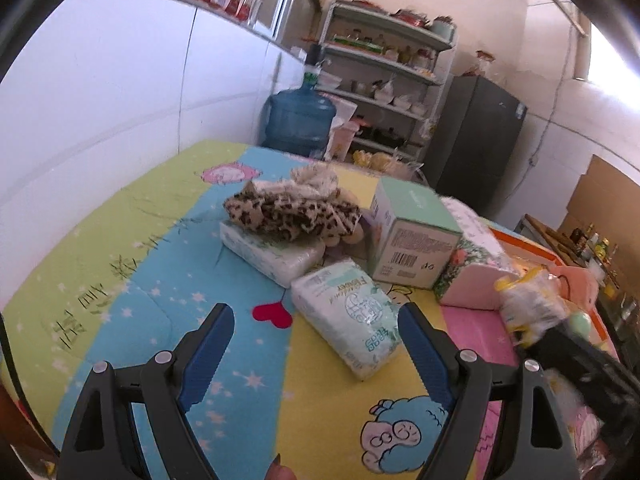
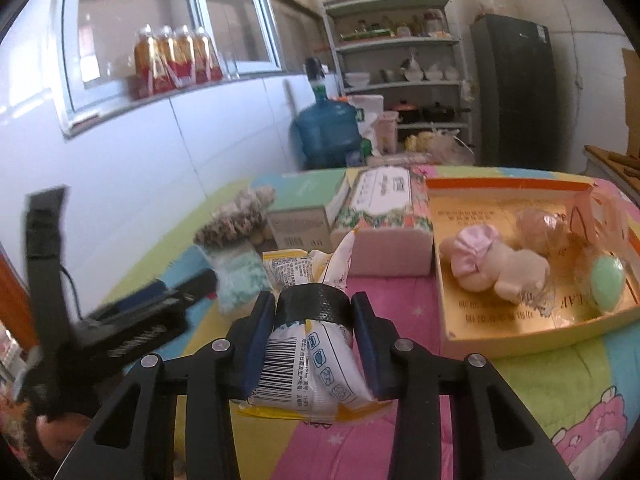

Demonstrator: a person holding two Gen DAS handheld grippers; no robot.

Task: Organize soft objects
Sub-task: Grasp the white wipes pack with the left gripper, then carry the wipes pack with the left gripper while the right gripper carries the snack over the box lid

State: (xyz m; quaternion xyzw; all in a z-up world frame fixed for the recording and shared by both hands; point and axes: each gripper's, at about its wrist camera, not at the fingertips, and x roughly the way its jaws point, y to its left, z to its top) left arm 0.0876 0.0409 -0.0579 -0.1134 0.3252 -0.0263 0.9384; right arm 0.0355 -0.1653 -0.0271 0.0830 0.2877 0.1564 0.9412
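Note:
In the right wrist view my right gripper (image 2: 313, 300) is shut on a yellow and white plastic packet (image 2: 308, 368) bound with a black tape band, and holds it above the pink mat. My left gripper (image 1: 316, 312) stands open just above the mat, with a white and green tissue pack (image 1: 348, 320) lying ahead between its fingers, untouched. A leopard-print cloth (image 1: 292, 212) lies on a second tissue pack (image 1: 276, 254). The orange-rimmed tray (image 2: 520, 332) holds a pink and cream soft toy (image 2: 496, 268) and a green ball (image 2: 608, 284).
A pale green carton (image 1: 412, 232) and a floral tissue box (image 1: 472, 268) stand mid-table on the cartoon-print mat (image 1: 160, 280). A white tiled wall runs along the left. Beyond the table are a blue water jug (image 1: 300, 120), shelves and a dark fridge (image 1: 476, 148).

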